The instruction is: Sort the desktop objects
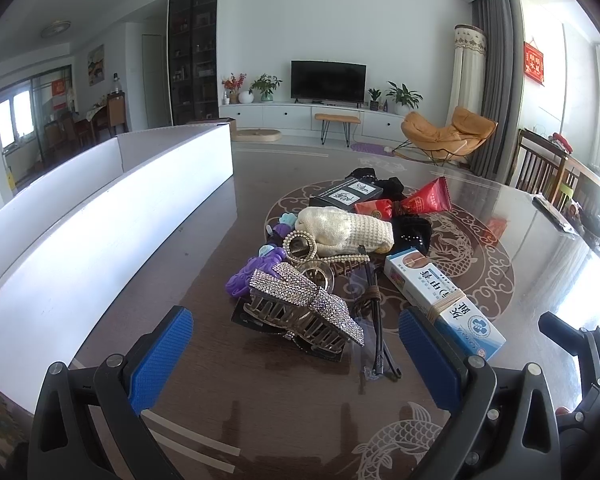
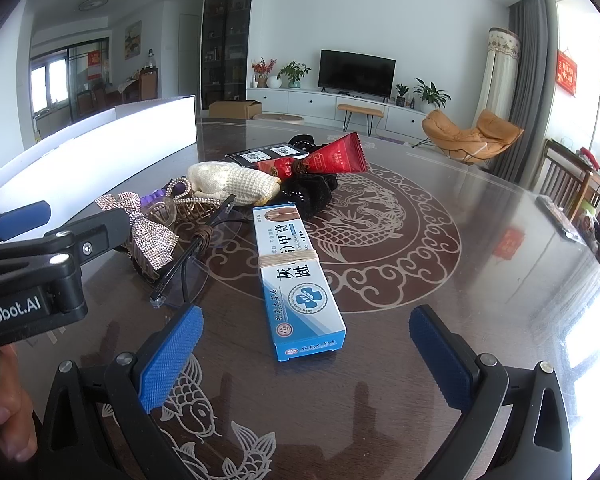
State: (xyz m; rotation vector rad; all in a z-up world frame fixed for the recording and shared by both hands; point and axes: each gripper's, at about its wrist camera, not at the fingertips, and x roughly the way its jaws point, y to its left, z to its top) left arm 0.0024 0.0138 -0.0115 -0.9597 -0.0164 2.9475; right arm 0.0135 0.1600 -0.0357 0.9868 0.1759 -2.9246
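A pile of small objects lies on the dark glass table [image 1: 204, 240]. My left gripper [image 1: 296, 346] is open, and a rhinestone bow hair clip [image 1: 300, 312] lies just ahead between its blue pads [image 1: 160, 352]. My right gripper [image 2: 306, 344] is open too, with the near end of a blue-and-white medicine box [image 2: 300, 280] between its fingertips, not touched. Behind lie folded glasses [image 2: 196, 264], a cream knitted glove [image 1: 348, 232], a pearl clip [image 1: 300, 244], a purple claw clip [image 1: 248, 280], a black scrunchie [image 2: 312, 196], a red sachet [image 2: 332, 156] and a black box [image 1: 346, 196].
A long white divided box [image 1: 100, 220] stands along the table's left side. A dark flat object [image 2: 556, 216] lies at the far right edge. A hand [image 2: 8, 408] shows at lower left in the right wrist view, under the left tool's body [image 2: 32, 280].
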